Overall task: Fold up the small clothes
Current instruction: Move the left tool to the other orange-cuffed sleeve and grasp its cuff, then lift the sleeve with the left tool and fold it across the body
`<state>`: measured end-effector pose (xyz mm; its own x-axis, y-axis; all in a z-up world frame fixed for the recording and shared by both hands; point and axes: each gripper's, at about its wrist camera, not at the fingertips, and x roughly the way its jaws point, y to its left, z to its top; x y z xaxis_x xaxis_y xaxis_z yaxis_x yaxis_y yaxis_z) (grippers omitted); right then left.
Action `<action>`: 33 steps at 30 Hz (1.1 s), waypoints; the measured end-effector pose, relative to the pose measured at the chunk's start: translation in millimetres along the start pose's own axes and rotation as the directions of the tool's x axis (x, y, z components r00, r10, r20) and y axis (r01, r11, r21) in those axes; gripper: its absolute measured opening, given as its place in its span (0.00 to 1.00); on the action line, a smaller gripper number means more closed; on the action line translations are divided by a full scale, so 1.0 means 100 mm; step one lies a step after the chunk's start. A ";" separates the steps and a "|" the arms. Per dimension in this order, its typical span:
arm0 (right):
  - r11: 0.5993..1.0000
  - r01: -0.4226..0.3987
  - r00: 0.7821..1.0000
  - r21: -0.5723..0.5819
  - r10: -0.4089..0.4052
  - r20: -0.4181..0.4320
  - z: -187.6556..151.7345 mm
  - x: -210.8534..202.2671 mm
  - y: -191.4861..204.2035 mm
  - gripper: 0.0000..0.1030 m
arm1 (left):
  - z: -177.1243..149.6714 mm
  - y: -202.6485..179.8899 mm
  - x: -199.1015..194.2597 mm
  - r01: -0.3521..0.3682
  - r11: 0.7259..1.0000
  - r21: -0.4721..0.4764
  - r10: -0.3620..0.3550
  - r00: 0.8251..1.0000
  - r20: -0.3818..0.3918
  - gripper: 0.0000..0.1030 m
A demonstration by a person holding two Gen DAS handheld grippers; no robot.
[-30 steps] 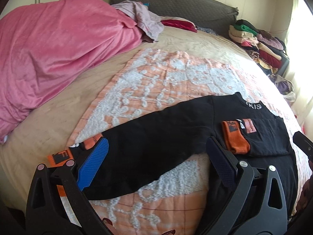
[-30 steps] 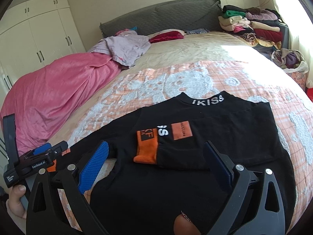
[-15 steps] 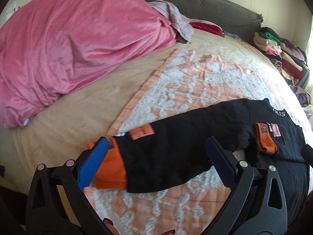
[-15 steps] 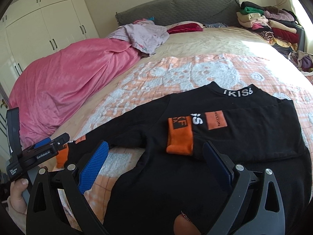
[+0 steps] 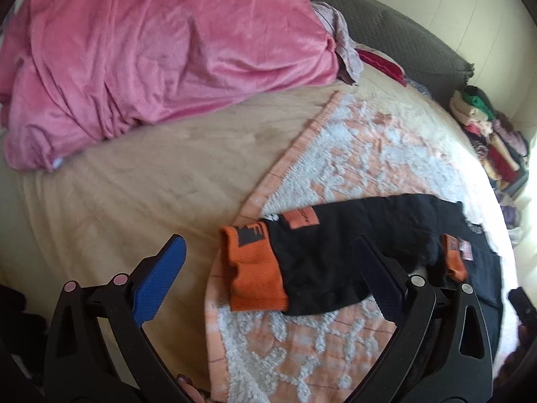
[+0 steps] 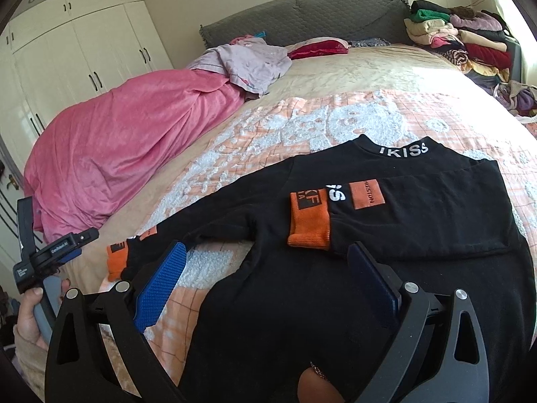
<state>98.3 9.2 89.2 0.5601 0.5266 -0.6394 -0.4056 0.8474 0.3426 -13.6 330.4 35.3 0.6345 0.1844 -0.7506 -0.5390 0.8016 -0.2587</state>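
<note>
A small black sweatshirt [image 6: 352, 255] with orange cuffs lies flat on the peach-and-white blanket [image 6: 302, 124]. One sleeve is folded across its chest, its orange cuff [image 6: 310, 220] showing. The other sleeve [image 5: 352, 235] stretches out left, ending in an orange cuff [image 5: 253, 268]. My left gripper [image 5: 268, 272] is open and empty, hovering just before that cuff. My right gripper [image 6: 265, 278] is open and empty above the sweatshirt's lower body. The left gripper also shows in the right wrist view [image 6: 63, 252], beside the outstretched cuff [image 6: 117, 258].
A pink duvet [image 5: 151, 53] is heaped on the bed's left side. A lilac garment [image 6: 248, 60] and red cloth [image 6: 319, 47] lie near the grey headboard [image 6: 302, 10]. A stack of folded clothes [image 6: 459, 37] sits at the far right. White wardrobes [image 6: 77, 33] stand left.
My left gripper has swung left along the outstretched sleeve to its orange cuff. My right gripper has stayed over the sweatshirt, shifting slightly. Both remain open.
</note>
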 end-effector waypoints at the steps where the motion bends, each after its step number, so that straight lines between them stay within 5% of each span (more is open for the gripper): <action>1: 1.000 -0.001 1.000 0.005 0.001 0.002 -0.01 -0.02 -0.02 0.93 | -0.02 0.03 0.00 0.034 0.999 -0.008 -0.034 0.999 -0.015 0.91; 4: 1.000 0.008 1.000 0.021 -0.008 0.010 -0.05 -0.09 -0.10 0.93 | -0.06 0.06 -0.02 0.094 0.995 -0.014 -0.094 0.994 -0.047 0.89; 10: 0.999 0.011 1.000 0.051 -0.012 0.025 -0.08 -0.16 -0.21 0.93 | -0.14 0.08 -0.01 0.186 0.982 -0.028 -0.188 0.972 -0.141 0.65; 18: 0.998 0.003 0.999 0.065 -0.005 0.032 -0.10 -0.20 -0.27 0.93 | -0.44 -0.04 0.09 0.268 0.961 -0.075 -0.278 0.922 -0.269 0.64; 31: 0.997 -0.020 0.999 0.075 0.017 0.051 -0.12 -0.28 -0.28 0.93 | -0.32 0.09 0.63 0.112 0.963 -0.245 -0.176 0.950 -0.257 0.65; 33: 0.997 -0.013 0.999 0.077 0.009 0.046 -0.12 -0.27 -0.29 0.93 | -0.28 0.06 0.66 0.085 0.969 -0.233 -0.141 0.962 -0.233 0.58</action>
<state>86.6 -30.2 88.2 0.5889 0.5372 -0.6039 -0.3559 0.8432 0.4029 9.3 331.9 -32.7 0.5576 -0.0677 -0.8273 -0.5971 0.6596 -0.4564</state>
